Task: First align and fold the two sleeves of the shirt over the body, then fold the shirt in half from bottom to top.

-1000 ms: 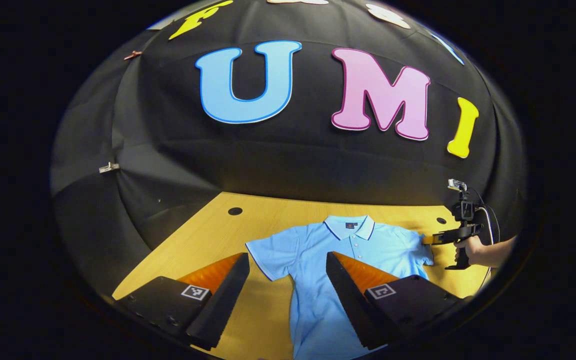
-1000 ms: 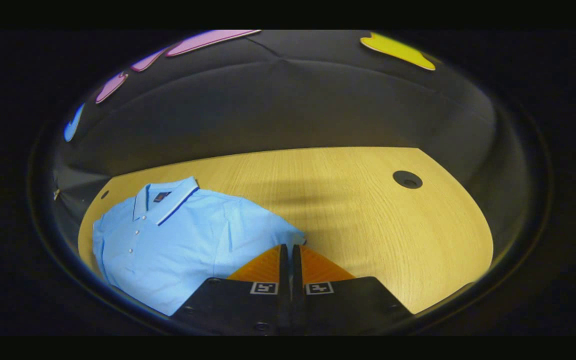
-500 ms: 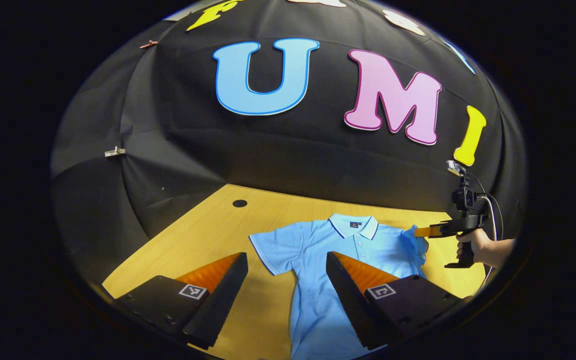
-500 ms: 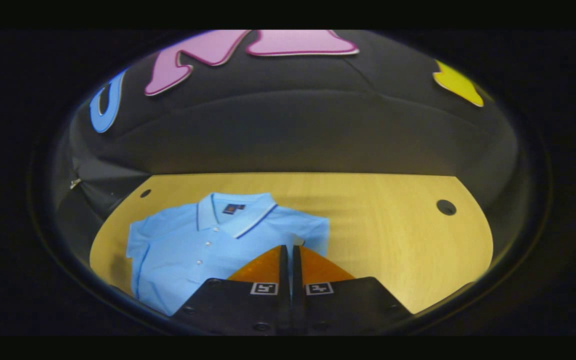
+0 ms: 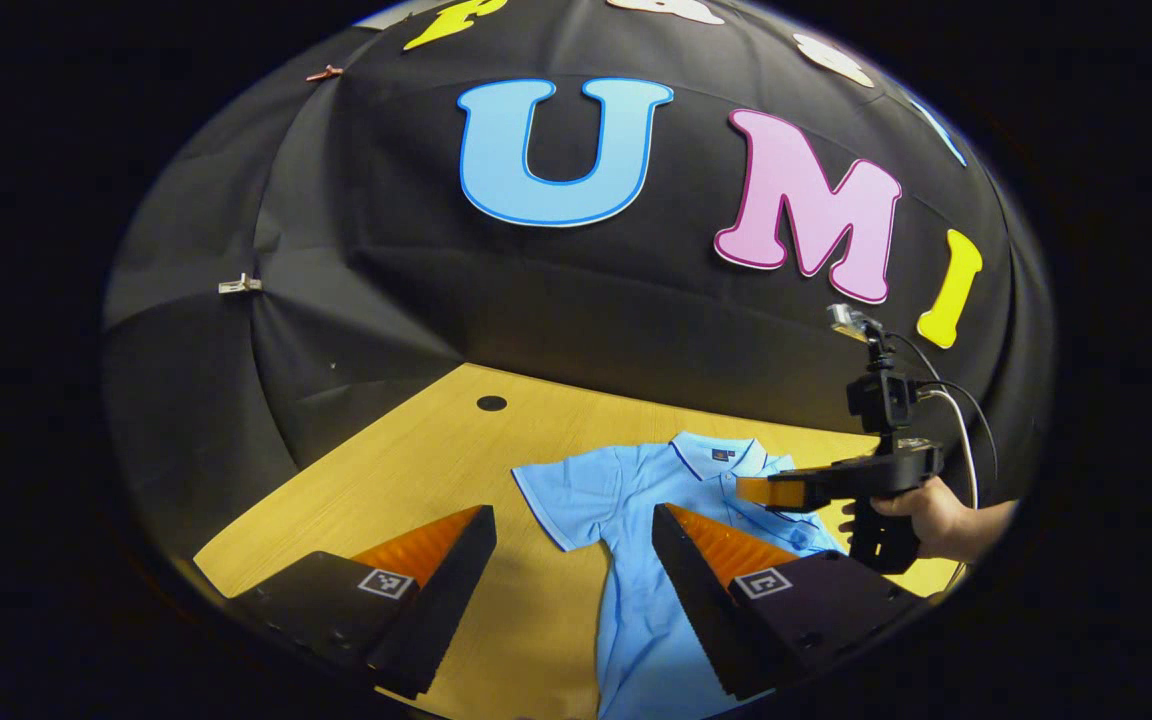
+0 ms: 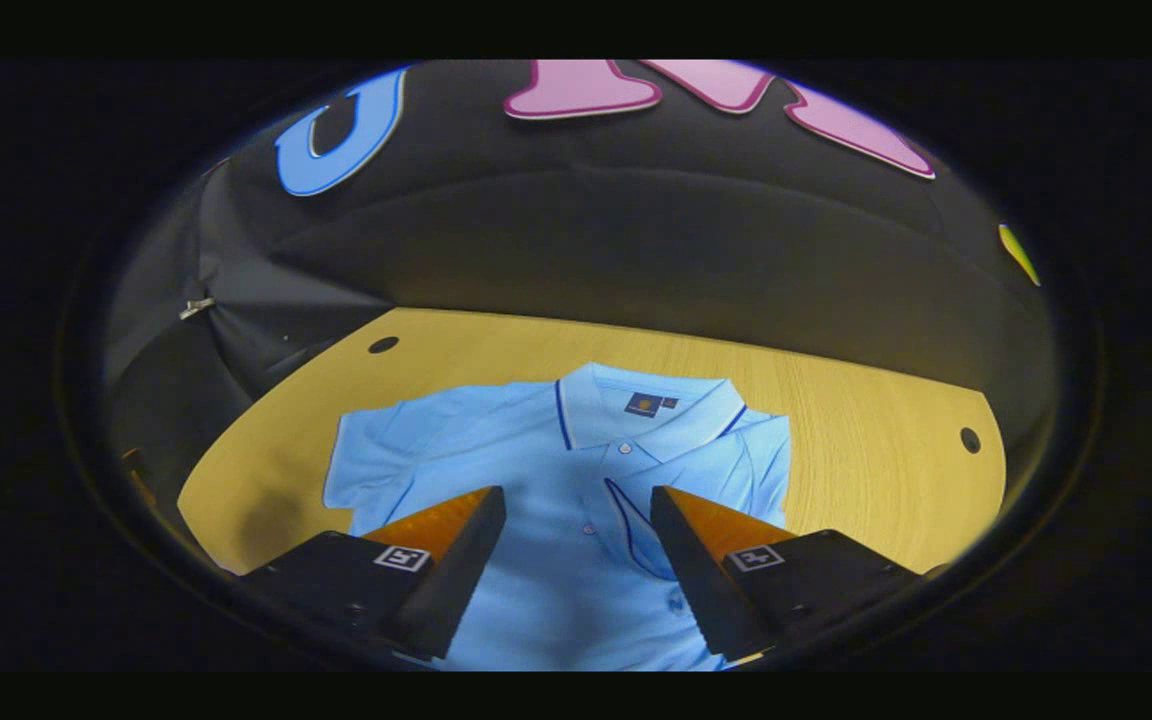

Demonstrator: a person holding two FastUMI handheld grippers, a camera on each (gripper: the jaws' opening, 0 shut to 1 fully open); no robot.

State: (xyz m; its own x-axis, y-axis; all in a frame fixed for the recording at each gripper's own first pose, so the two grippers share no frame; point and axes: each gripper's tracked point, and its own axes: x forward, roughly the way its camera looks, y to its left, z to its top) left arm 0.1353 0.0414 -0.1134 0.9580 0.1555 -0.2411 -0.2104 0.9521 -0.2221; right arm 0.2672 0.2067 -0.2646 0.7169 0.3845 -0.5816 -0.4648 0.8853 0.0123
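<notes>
A light blue polo shirt (image 5: 621,490) (image 6: 576,450) lies face up on the wooden table (image 5: 406,470), collar toward the wall. In the right gripper view, one sleeve (image 6: 641,520) lies folded over the chest, its dark-trimmed hem showing, while the other sleeve (image 6: 376,460) (image 5: 551,490) is spread flat. My right gripper (image 6: 576,495) hovers open above the chest with nothing between its fingers. In the left gripper view it (image 5: 751,490) hangs over the shirt's right shoulder, held by a hand (image 5: 926,510). My left gripper (image 5: 571,520) is open above the spread sleeve and the shirt's side.
The table (image 6: 886,480) has small round holes near its back edge (image 5: 491,403) (image 6: 969,440) (image 6: 383,344). Black cloth walls close in behind and on both sides. Bare wood lies left of the shirt in the left gripper view.
The right gripper, shut on the sleeve edge before, swung inward over the shirt and opened, leaving the sleeve folded on the chest. The left gripper stayed open and barely shifted.
</notes>
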